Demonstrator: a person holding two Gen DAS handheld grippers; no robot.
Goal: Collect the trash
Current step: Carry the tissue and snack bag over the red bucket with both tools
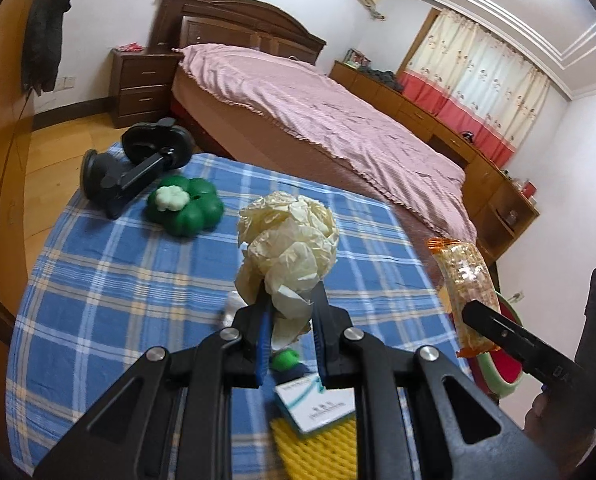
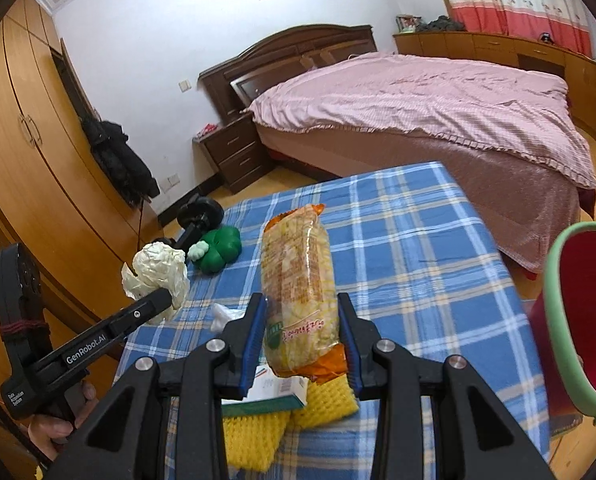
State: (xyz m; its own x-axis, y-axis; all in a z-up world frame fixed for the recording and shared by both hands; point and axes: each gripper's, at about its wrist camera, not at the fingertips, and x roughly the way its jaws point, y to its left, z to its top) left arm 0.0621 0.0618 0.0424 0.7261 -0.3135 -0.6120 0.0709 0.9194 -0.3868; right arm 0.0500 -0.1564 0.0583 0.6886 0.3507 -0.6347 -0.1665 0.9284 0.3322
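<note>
The left gripper (image 1: 288,308) is holding a crumpled ball of cream-coloured paper (image 1: 288,236) above the surface (image 1: 110,280), which is wearing a blue checked cloth; its 2 fingers (image 1: 260,344) are pinching the lower tail of the paper tightly. The right gripper (image 2: 302,336) is gripping a snack wrapper (image 2: 296,280) of clear and orange plastic, its fingers (image 2: 254,340) standing at a narrow gap and pressing on both sides of the wrapper's lower part, with the wrapper sticking up and away from the camera. Both pieces of trash are hanging in the air over the near part of the surface. A yellow foam net (image 2: 254,436) and a small white and teal box (image 1: 318,404) are lying on the cloth beneath the grippers. Farther off to the left, a green pumpkin-shaped toy (image 1: 186,210) is sitting beside a black device (image 1: 138,168). A red bin with a green rim (image 2: 554,312) is standing just beside the right edge of the surface. A bed (image 1: 318,120) with a pink cover is filling the far side.
</note>
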